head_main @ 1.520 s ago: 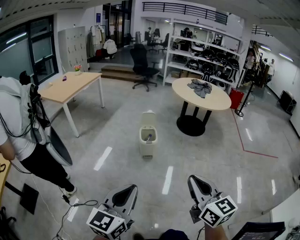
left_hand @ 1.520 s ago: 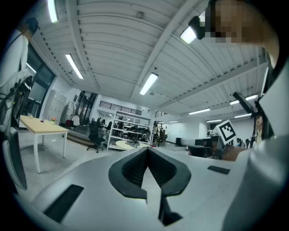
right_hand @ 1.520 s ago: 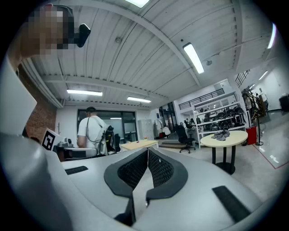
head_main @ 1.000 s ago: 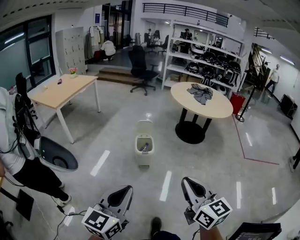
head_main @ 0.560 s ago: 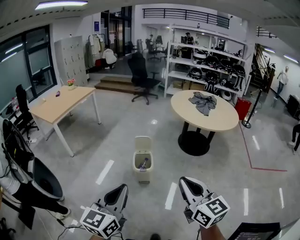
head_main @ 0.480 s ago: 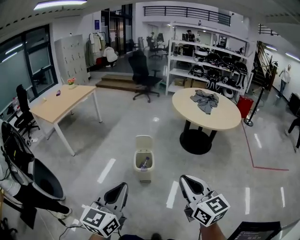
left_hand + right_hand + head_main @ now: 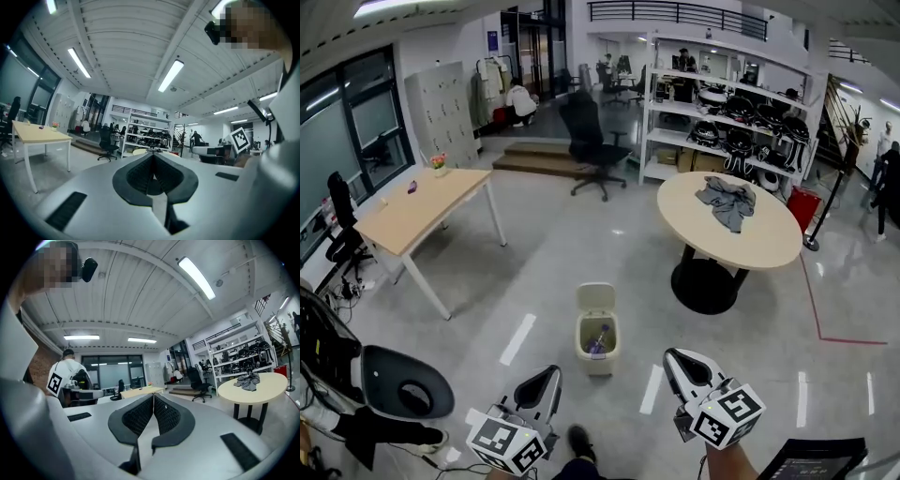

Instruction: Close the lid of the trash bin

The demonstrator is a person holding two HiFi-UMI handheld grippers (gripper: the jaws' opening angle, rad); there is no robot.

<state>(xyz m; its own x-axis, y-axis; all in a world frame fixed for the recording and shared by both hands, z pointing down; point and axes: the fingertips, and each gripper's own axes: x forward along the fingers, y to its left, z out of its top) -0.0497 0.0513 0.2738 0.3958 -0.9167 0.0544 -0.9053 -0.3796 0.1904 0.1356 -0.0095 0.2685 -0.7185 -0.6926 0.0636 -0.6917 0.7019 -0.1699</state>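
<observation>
The trash bin (image 7: pixel 598 345) stands on the glossy grey floor (image 7: pixel 534 253), ahead of the two grippers and touched by neither. Its lid (image 7: pixel 596 298) is tipped up at the back, and the open mouth shows some purple and pale rubbish inside. The left gripper (image 7: pixel 547 381) and the right gripper (image 7: pixel 679 364) are held low at the near edge of the head view, pointing forward, with the bin between their lines. In the left gripper view the left gripper (image 7: pixel 152 155) has its jaws pressed together on nothing; the right gripper (image 7: pixel 153 396) is likewise closed and empty. Beyond the bin to the right, a round worktop (image 7: pixel 750 239) carries a crumpled grey cloth (image 7: pixel 727 199).
</observation>
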